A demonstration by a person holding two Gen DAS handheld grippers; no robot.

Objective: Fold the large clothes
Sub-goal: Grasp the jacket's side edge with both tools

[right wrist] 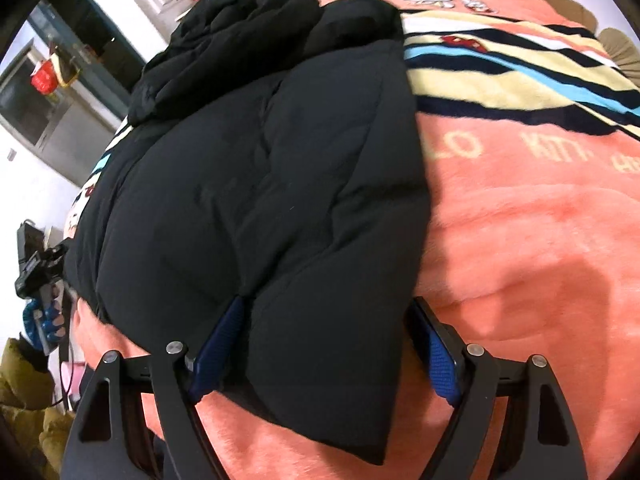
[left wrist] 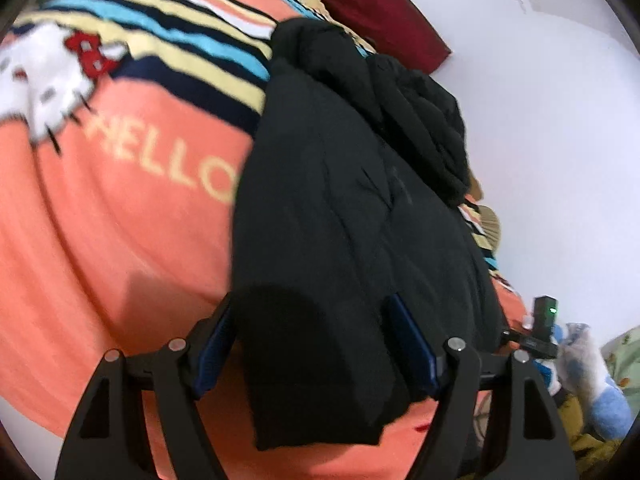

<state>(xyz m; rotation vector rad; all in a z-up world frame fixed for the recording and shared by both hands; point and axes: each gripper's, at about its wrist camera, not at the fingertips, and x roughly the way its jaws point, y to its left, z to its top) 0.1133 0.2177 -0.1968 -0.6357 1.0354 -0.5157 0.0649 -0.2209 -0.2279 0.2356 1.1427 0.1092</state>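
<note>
the black puffer jacket (right wrist: 260,184) lies lengthwise on the coral blanket (right wrist: 520,240), hood end bunched far off. it looks soft, bulky and springy, likely slippery; best pinched at the near hem. the left gripper (left wrist: 316,344) and right gripper (right wrist: 336,340) both gape wide astride that hem, clamping nothing.
</note>
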